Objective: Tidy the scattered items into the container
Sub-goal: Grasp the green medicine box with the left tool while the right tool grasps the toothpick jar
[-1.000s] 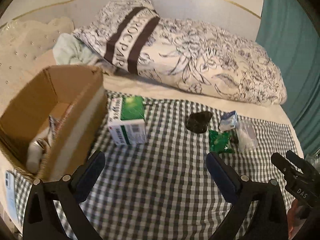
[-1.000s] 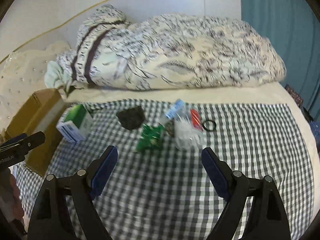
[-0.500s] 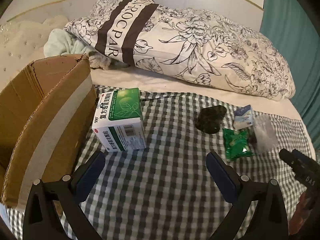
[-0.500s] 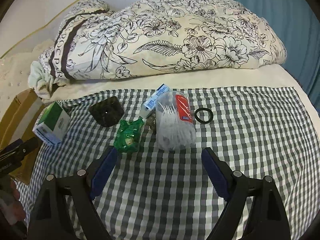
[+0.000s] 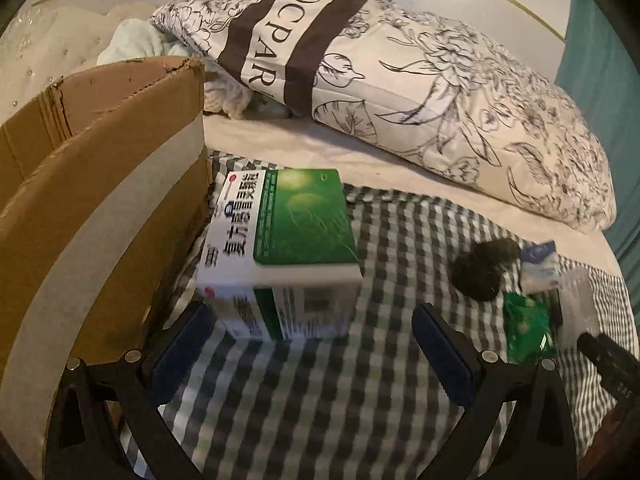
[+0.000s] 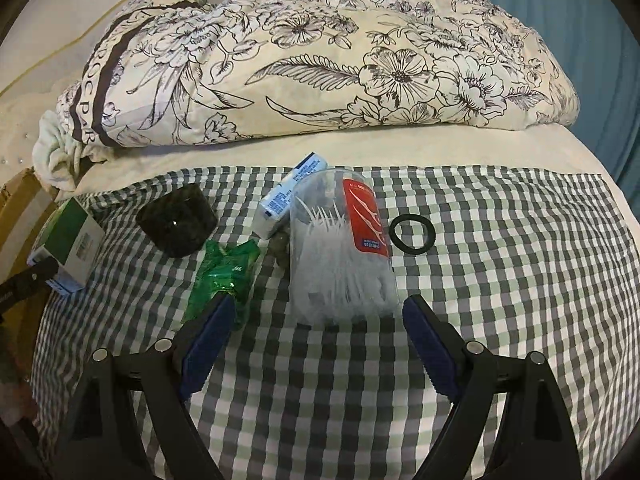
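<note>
A green and white medicine box (image 5: 280,256) lies on the checked cloth right beside the brown cardboard box (image 5: 100,200). My left gripper (image 5: 310,328) is open, its blue pads flanking the box's near end without pressing on it. In the right wrist view a clear tub of white floss picks (image 6: 340,256) with a red label lies just ahead of my open right gripper (image 6: 320,312). The left pad overlaps a crumpled green packet (image 6: 224,272). Around them lie a black lump (image 6: 176,220), a small blue and white carton (image 6: 288,200) and a black ring (image 6: 412,234).
The checked cloth (image 6: 500,280) covers a cream bed. A big floral quilt roll (image 6: 320,68) lies across the back, with a pale towel (image 5: 136,40) behind the cardboard box. A teal curtain (image 6: 560,8) hangs at the right. The right gripper's tip (image 5: 608,360) shows at the left view's edge.
Both grippers have come down and forward. The medicine box went from well ahead of the left pads to between them; the floss tub now lies just ahead of the right pads.
</note>
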Action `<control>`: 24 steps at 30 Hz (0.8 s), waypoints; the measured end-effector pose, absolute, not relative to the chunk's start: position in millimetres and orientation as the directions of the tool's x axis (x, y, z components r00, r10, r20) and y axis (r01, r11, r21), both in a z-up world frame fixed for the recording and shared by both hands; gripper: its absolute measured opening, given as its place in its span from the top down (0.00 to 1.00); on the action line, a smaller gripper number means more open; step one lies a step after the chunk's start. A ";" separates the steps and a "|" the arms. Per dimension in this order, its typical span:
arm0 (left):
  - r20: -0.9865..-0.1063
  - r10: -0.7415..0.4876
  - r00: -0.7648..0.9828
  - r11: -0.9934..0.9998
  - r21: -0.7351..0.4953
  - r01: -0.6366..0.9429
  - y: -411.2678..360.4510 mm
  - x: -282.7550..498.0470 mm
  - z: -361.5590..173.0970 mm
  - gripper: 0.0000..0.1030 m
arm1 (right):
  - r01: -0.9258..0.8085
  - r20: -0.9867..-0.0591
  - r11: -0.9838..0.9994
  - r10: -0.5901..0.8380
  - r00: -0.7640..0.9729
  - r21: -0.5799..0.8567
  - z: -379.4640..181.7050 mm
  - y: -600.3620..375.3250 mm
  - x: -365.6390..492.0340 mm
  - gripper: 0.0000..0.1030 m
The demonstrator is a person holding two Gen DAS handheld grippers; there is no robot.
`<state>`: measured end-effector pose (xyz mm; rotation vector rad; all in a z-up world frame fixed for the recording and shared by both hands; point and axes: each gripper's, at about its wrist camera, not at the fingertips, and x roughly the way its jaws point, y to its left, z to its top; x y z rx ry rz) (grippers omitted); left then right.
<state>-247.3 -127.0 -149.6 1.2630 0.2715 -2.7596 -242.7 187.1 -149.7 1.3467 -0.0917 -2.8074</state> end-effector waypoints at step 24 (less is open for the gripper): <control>-0.745 -0.088 -0.661 -0.990 -0.006 0.138 -122.2 -301.4 -184.0 0.17 | -0.054 -0.763 -0.997 0.081 -0.641 -0.060 -189.6 180.0 -283.7 0.39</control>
